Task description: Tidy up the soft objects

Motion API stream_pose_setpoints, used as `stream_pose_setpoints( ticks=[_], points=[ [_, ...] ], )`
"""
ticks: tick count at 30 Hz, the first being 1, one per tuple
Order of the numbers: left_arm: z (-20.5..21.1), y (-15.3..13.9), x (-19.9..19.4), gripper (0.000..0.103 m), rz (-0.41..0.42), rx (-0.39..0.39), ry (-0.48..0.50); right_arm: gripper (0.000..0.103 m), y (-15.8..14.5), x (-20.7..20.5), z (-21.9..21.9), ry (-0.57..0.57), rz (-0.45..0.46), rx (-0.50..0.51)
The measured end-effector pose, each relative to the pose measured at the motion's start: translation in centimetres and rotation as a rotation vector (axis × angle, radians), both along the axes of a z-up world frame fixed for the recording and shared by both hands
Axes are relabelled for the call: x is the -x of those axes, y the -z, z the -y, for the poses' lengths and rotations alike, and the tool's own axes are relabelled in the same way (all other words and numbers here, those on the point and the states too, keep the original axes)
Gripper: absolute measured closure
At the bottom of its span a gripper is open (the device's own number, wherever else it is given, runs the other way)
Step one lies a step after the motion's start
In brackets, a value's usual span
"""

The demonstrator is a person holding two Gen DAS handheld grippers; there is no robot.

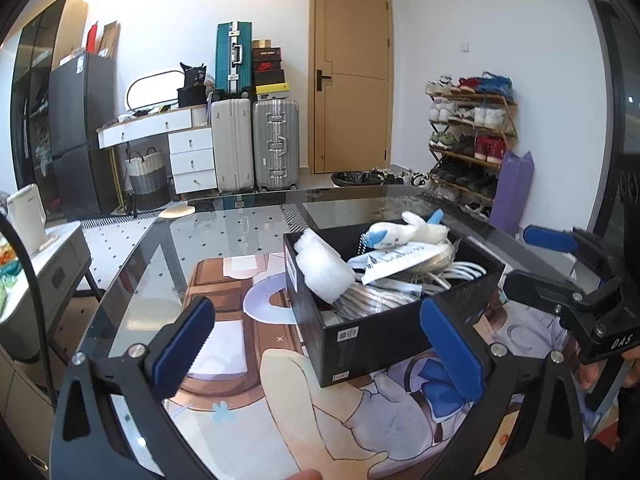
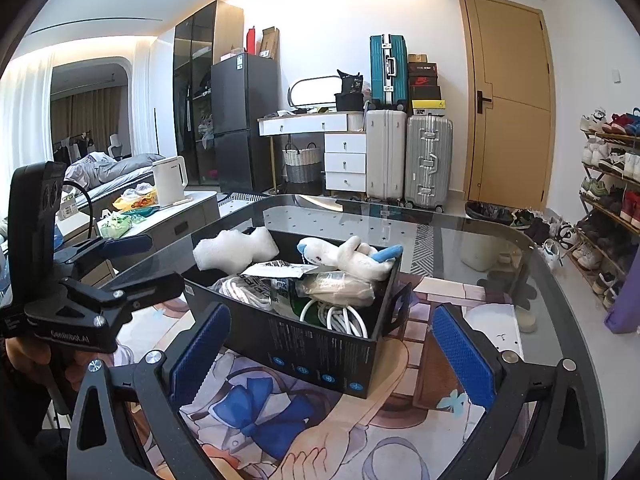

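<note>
A black cardboard box [image 1: 384, 338] [image 2: 316, 354] stands on a printed mat on the glass table. In it lie a white and blue plush toy [image 1: 416, 230] [image 2: 352, 256], a white foam piece [image 1: 322, 268] [image 2: 236, 250], plastic packets [image 1: 400, 258] [image 2: 276, 270] and coiled white cables [image 1: 460, 270] [image 2: 346, 318]. My left gripper [image 1: 320, 338] hangs open just in front of the box, nothing between its blue pads. My right gripper [image 2: 332, 350] also stands open, its wide jaws framing the box's near wall without touching it. Each gripper shows at the edge of the other's view.
The glass table [image 1: 224, 224] [image 2: 472, 232] carries the anime-print mat [image 1: 240, 396] [image 2: 256, 420]. Beyond stand suitcases [image 1: 276, 144], a white dresser [image 1: 188, 152], a wooden door [image 1: 352, 76], a shoe rack [image 1: 468, 140] and a side cabinet with a white kettle [image 2: 170, 180].
</note>
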State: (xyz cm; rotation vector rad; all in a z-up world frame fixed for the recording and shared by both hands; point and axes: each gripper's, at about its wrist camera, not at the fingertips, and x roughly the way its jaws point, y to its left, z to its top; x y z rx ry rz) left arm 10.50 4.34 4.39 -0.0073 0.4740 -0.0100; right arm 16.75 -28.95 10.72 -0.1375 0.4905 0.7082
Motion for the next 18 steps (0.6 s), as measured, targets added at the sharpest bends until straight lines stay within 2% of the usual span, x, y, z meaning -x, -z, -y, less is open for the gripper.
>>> stream_pose_setpoints(
  ticks=[8, 18],
  points=[
    [0.00, 0.00, 0.16, 0.000, 0.008, 0.007, 0.017, 0.001, 0.47, 0.30, -0.23, -0.014, 0.008, 0.006],
    [-0.41, 0.16, -0.06, 0.000, -0.006, 0.018, -0.024, 0.001, 0.45, 0.39, 0.05, -0.007, 0.015, -0.008]
  ],
)
